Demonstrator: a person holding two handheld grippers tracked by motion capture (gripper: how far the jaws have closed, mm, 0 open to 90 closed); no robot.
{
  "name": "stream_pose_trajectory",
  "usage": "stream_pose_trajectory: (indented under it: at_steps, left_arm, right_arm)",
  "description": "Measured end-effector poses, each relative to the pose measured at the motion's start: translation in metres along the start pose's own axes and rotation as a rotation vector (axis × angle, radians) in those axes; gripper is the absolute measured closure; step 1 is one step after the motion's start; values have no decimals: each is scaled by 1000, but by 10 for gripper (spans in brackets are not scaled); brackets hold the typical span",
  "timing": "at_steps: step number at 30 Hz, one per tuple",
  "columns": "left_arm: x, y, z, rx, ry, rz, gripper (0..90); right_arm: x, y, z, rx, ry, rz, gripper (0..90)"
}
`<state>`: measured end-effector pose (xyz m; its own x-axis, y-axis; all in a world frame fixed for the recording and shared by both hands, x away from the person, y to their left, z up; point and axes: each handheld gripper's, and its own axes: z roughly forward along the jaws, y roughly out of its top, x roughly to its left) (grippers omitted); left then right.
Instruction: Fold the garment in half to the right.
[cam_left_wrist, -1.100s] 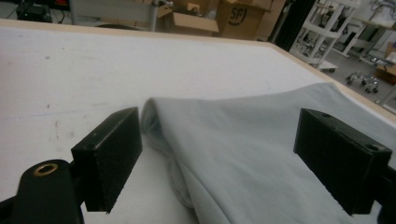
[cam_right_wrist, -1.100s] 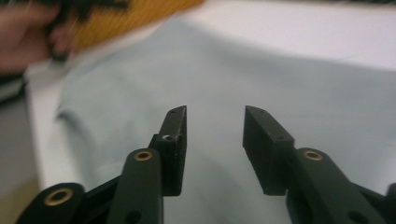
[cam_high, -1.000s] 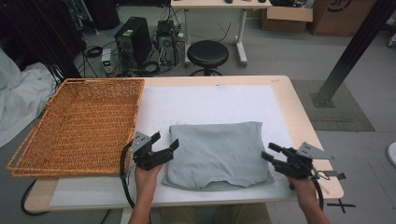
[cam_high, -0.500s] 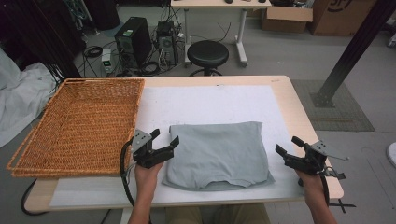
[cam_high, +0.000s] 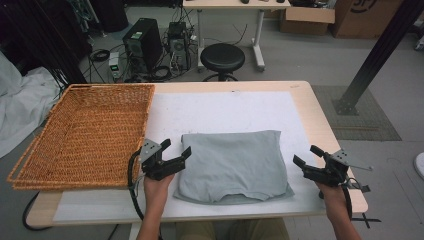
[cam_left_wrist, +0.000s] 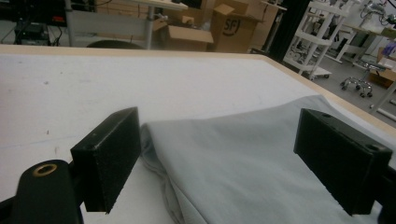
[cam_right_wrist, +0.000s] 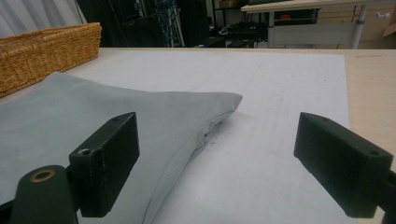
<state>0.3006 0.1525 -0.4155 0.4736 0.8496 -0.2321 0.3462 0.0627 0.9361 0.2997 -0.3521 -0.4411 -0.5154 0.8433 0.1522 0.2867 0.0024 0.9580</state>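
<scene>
White mat covers the table (cam_high: 320, 125); the folded cloth (cam_high: 232, 162) lies near its front edge. Soft, light, limp: I'd pinch its side edges. Left gripper (cam_high: 174, 152) and right gripper (cam_high: 306, 156) gape wide, holding nothing.

High view: fixed cam above the person's side, looks fwd and down over the whole tabletop (cam_high: 310, 115), far off. Left tool (cam_high: 176, 152) cam sits low, close to the surface, faces along its jaws across the cloth (cam_left_wrist: 252, 163) toward the far right edge. Right tool (cam_high: 307, 157) cam, equally low and close, faces across toward the basket (cam_right_wrist: 42, 51). All 3 views share the cloth and white mat (cam_right_wrist: 280, 79).
</scene>
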Motion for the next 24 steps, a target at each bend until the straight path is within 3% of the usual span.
stream_pose_trajectory:
  at_steps: [6,8,13,17,21,24]
  left_arm:
    - [2,0,1,-7,-14,-8,157]
    - [4,1,3,14,-21,-8,157]
    - [8,6,4,14,-95,-31,159]
    - [8,13,5,44,-83,26,159]
    - [6,14,1,43,-63,29,158]
    - [6,11,6,83,-63,3,158]
  right_arm:
    - [3,2,2,4,-1,-6,137]
    - [4,4,1,1,-16,1,137]
    - [6,12,0,3,-61,1,136]
    - [7,13,-1,6,-86,17,136]
    - [9,15,-2,8,-47,-9,136]
    - [7,20,-2,6,-27,-19,135]
